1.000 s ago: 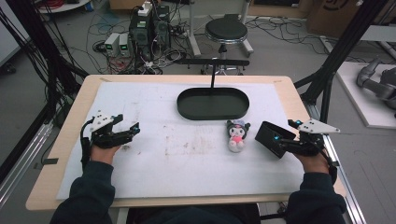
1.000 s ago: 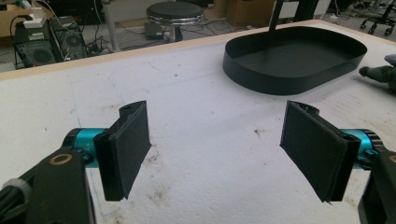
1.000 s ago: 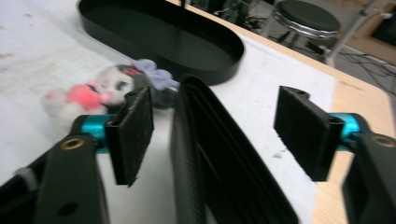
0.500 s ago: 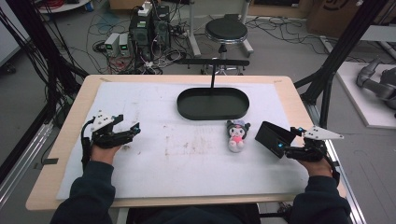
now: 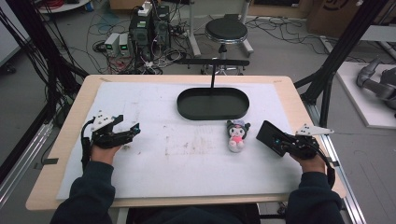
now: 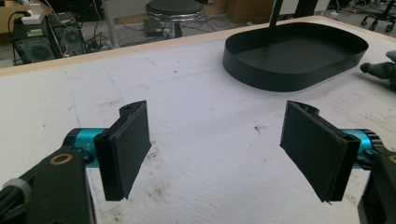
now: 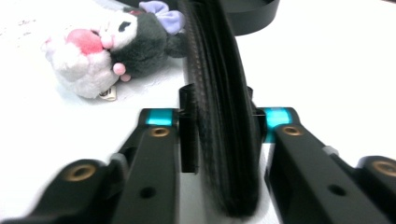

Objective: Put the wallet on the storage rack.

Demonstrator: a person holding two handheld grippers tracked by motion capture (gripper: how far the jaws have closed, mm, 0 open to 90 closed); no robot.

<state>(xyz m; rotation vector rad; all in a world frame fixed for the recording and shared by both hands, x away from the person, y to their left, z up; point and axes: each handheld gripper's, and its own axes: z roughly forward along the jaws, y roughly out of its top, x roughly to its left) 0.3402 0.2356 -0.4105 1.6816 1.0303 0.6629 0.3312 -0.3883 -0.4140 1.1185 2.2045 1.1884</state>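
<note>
Currently a flat black leather wallet (image 5: 269,136) is clamped edge-on in the right claw (image 5: 283,141), just right of a small grey-and-white plush doll (image 5: 236,134) lying on the white-covered table (image 5: 196,158) near a black oval tray (image 5: 213,103), while the left claw (image 5: 130,132) is held wide open, empty.

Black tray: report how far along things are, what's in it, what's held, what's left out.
Done: nothing, the black tray is empty. In hand: the right gripper is clamped on a black wallet, above the mat. Left: the plush toy lies beside the tray; the left gripper is open and holds nothing.
</note>
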